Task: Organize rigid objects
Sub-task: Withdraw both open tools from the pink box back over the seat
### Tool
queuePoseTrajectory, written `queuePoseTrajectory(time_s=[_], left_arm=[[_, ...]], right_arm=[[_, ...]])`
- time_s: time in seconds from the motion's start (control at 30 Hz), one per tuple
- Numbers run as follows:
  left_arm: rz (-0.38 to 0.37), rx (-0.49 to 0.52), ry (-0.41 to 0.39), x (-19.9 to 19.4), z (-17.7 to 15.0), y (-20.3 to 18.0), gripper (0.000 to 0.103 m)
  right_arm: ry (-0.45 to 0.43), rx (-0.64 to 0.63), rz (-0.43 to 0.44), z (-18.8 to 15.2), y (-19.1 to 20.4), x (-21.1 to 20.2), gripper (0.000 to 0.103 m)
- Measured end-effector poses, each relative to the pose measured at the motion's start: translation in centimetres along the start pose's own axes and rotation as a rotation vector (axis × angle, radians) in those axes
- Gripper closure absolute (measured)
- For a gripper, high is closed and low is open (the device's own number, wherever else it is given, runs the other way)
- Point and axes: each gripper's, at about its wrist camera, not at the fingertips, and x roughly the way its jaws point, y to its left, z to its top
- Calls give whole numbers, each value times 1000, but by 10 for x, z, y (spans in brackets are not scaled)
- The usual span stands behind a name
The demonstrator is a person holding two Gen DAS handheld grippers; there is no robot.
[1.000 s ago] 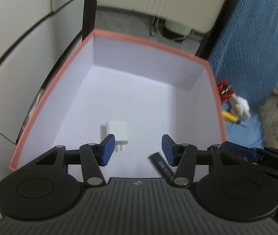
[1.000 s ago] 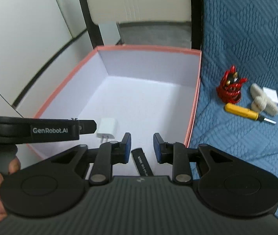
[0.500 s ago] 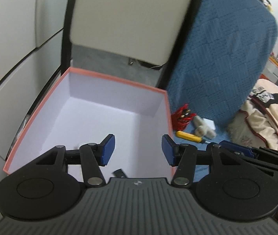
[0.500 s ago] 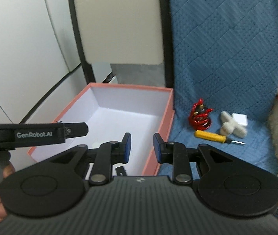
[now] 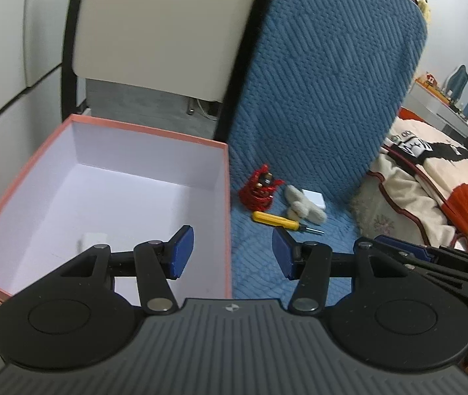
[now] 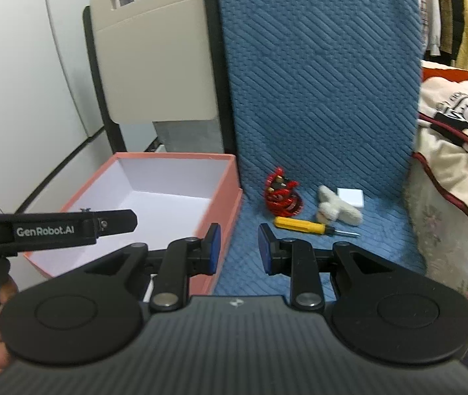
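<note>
Both tongs are released and carry nothing: the left gripper (image 5: 232, 250) has its pads spread wide above the near right wall of the box (image 5: 227, 197), and the right gripper (image 6: 238, 245) stands parted just right of that same wall. The box is pink outside, white inside, and holds a white charger (image 5: 93, 239) near its front left corner. The things not yet put away lie on the blue cover (image 6: 299, 256) to the right of the box. Nearest the box is a red cable coil (image 6: 281, 196), with a yellow screwdriver (image 6: 301, 224) just in front of it. Farther right are a white fuzzy lump (image 6: 336, 210) and a small white block (image 6: 351, 197) behind that lump, touching it or nearly so. The screwdriver looks like the next rigid piece to move. I judge it light and stiff, with a smooth plastic handle that could slide or roll between the pads. The best hold is across the middle of the handle, not the thin shaft at its right end. The block looks hard and flat-sided, so it should pinch easily on two opposite faces. The coil would spring and the lump would squash.
</note>
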Motion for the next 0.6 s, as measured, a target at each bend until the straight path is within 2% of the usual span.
queuePoseTrajectory(time_s=[0.6], left_arm=[[-37, 35, 61, 39, -49, -51, 44]], right_arm=[[17, 39, -112, -49, -72, -8, 74]])
